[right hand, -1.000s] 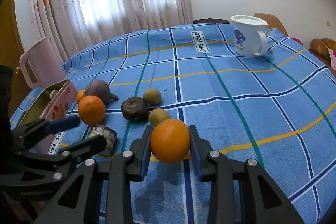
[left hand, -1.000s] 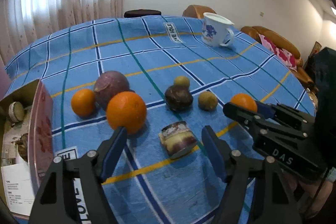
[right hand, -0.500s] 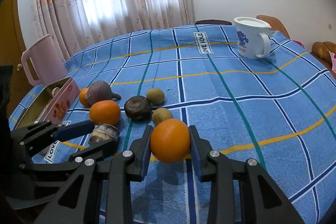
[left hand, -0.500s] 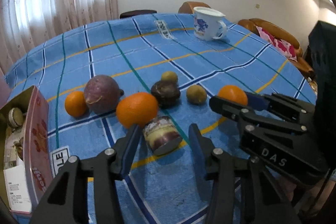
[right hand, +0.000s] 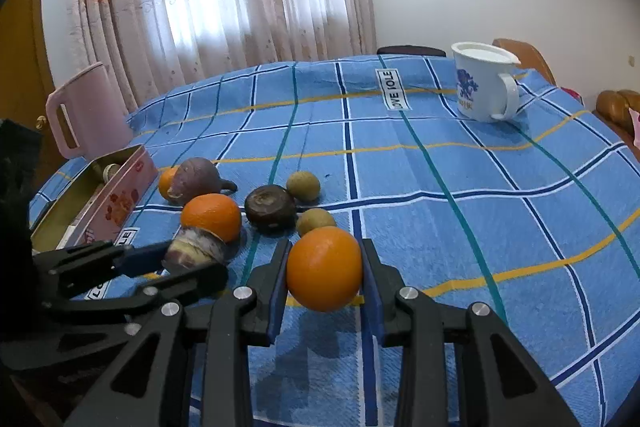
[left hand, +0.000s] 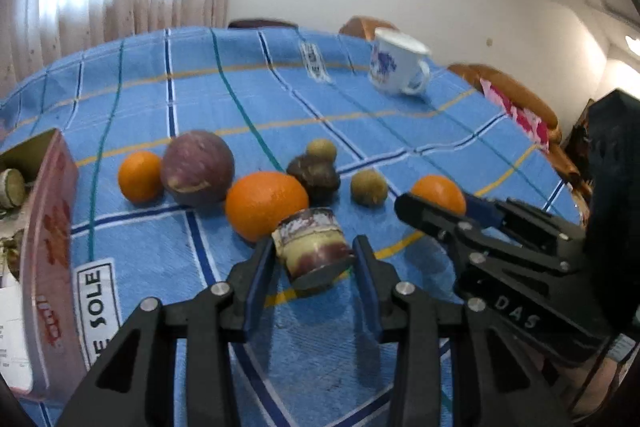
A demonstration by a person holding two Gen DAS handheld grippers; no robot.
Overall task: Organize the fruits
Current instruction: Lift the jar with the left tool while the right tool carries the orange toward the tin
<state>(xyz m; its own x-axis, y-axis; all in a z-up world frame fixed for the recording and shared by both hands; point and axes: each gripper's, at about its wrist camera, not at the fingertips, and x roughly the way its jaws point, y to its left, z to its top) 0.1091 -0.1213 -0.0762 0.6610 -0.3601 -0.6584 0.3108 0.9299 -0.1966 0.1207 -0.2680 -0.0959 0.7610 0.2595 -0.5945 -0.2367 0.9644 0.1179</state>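
A cut piece of purple and cream fruit (left hand: 314,247) lies on the blue checked cloth, between the pads of my left gripper (left hand: 314,255). Its jaws are closing and both pads touch the piece's sides. My right gripper (right hand: 325,251) is shut on an orange (right hand: 324,269) held just above the cloth, to the right of the left gripper (right hand: 188,263). Behind the cut piece sit a large orange (left hand: 266,205), a round purple fruit (left hand: 198,167), a small orange (left hand: 140,175), a dark brown fruit (left hand: 314,175) and two small greenish-brown fruits (left hand: 368,187).
An open pink tin box (left hand: 48,227) with small things inside stands at the table's left edge, with a pink jug (right hand: 86,111) behind it. A white mug (right hand: 484,83) with a blue print stands far back right. Orange-brown chairs lie beyond the table.
My left gripper has moved forward over the cut fruit piece and its jaws have narrowed from wide apart to touching it. The right gripper with its orange has stayed in place.
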